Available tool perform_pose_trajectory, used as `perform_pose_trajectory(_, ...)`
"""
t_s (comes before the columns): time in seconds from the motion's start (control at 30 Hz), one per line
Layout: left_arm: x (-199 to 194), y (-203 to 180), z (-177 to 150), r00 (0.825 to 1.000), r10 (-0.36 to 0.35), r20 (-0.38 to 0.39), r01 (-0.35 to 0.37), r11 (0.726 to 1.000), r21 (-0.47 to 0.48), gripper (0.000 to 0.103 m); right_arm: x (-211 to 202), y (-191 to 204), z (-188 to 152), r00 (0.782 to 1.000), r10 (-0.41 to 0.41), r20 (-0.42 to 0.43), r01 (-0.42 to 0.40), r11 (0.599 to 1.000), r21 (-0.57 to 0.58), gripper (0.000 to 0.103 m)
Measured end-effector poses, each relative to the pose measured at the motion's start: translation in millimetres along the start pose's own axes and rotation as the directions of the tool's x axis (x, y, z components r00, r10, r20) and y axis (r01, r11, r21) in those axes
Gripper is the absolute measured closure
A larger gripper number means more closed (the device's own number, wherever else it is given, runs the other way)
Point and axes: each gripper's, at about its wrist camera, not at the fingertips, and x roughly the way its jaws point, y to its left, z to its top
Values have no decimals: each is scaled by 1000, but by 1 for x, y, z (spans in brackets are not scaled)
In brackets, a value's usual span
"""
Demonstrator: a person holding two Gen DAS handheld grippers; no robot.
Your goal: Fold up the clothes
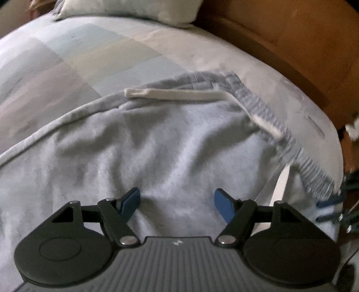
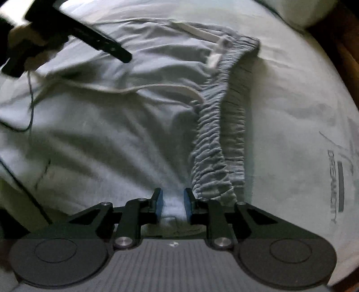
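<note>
- Left wrist view: left gripper (image 1: pixel 177 203) spread wide over grey sweatpants (image 1: pixel 157 143) lying on the bed (image 1: pixel 78 49).
- Right gripper (image 2: pixel 172 203) narrowed, pinching sweatpants fabric beside the elastic waistband (image 2: pixel 215 143).

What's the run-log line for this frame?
left gripper: open over sweatpants | right gripper: shut on sweatpants by waistband | bed

We're in a bedroom at home: a bed (image 1: pixel 280 94) spread with a pastel checked bedsheet (image 1: pixel 74 51), a pillow (image 1: pixel 134 9) up at its far edge, and a wooden bed frame (image 1: pixel 291 40) running along the right side of the mattress.
</note>
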Motion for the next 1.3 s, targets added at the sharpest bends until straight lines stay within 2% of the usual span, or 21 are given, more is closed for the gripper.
perform_pose_trajectory(0.07,-1,-10,16,997,-72,28,72,997,7,30,-3,6,8,999,-6,41,5,1000,29,73)
perform_pose_trajectory(0.13,8,-25,32,990,-133,48,129,989,67,29,-3,10,12,998,-4,68,2,999,39,63)
perform_pose_trajectory(0.23,39,-36,50,980,-196,17,194,978,70,29,6,9,0,999,-33,43,31,998,48,62)
perform_pose_trajectory(0.33,76,-32,63,991,-137,-9,137,988,73,31,2,5,-17,998,-34,54,30,998,63,62)
perform_pose_trajectory(0.37,79,-30,68,990,-142,11,141,987,77,27,1,4,-20,998,-30,57,26,997,74,62)
perform_pose_trajectory(0.4,82,-28,73,988,-152,35,149,985,82,28,-1,3,-22,998,-27,58,22,996,83,62)
perform_pose_trajectory(0.47,81,-26,82,991,-135,14,133,989,68,29,-3,3,-22,998,-28,56,23,995,95,62)
perform_pose_trajectory(0.53,71,-21,88,992,-128,2,128,991,50,29,-6,3,-22,998,-28,54,22,994,109,58)
perform_pose_trajectory(0.67,36,-9,84,991,-120,-57,125,988,89,28,-10,5,-24,998,-10,64,1,989,151,50)
perform_pose_trajectory(0.73,23,2,76,991,-96,-91,106,989,106,27,-7,6,-21,997,-4,71,-6,989,149,39)
perform_pose_trajectory(0.8,27,20,64,994,-12,-106,23,994,109,26,-4,9,-19,997,-2,75,-9,990,139,31)
perform_pose_trajectory(0.87,33,39,52,990,76,-120,-62,992,112,29,-2,17,-20,997,-11,74,2,994,114,25)
perform_pose_trajectory(0.97,38,45,49,994,105,-40,-94,971,221,26,1,24,-17,998,-26,63,21,997,74,18)
perform_pose_trajectory(1.07,38,35,54,987,156,-29,-141,945,295,27,-5,32,-8,997,-18,77,14,998,56,17)
perform_pose_trajectory(1.13,27,32,54,985,168,-25,-153,942,298,28,-10,36,-2,996,-13,87,9,999,43,17)
perform_pose_trajectory(1.3,-27,38,28,989,146,-4,-141,961,240,26,-21,50,14,994,5,114,-6,1000,8,17)
